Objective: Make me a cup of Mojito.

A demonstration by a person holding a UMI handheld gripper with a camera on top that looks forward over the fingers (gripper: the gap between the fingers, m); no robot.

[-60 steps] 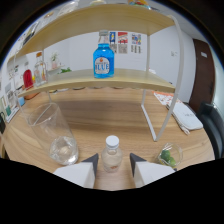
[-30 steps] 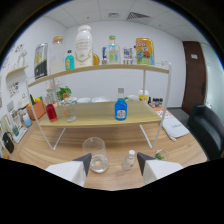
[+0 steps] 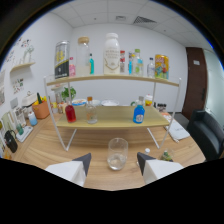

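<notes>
We're lining up on the glass (image 3: 117, 153) | gripper (image 3: 114, 161) wide open, empty | next: pick an ingredient off the shelf (image 3: 112, 117).

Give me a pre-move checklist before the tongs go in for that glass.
1. Tongs open: ok, both white tips spread apart.
2. Tongs empty: ok, nothing held.
3. Clear round drinking glass upright on the wooden table: ok.
4. Glass lined up with the tongs: ok, just ahead of the gap between the tips.
5. Glass contents: cannot tell, looks nearly empty.
6. Small white-capped bottle beside the glass clear of the path: cannot tell, it is near one tip.
</notes>
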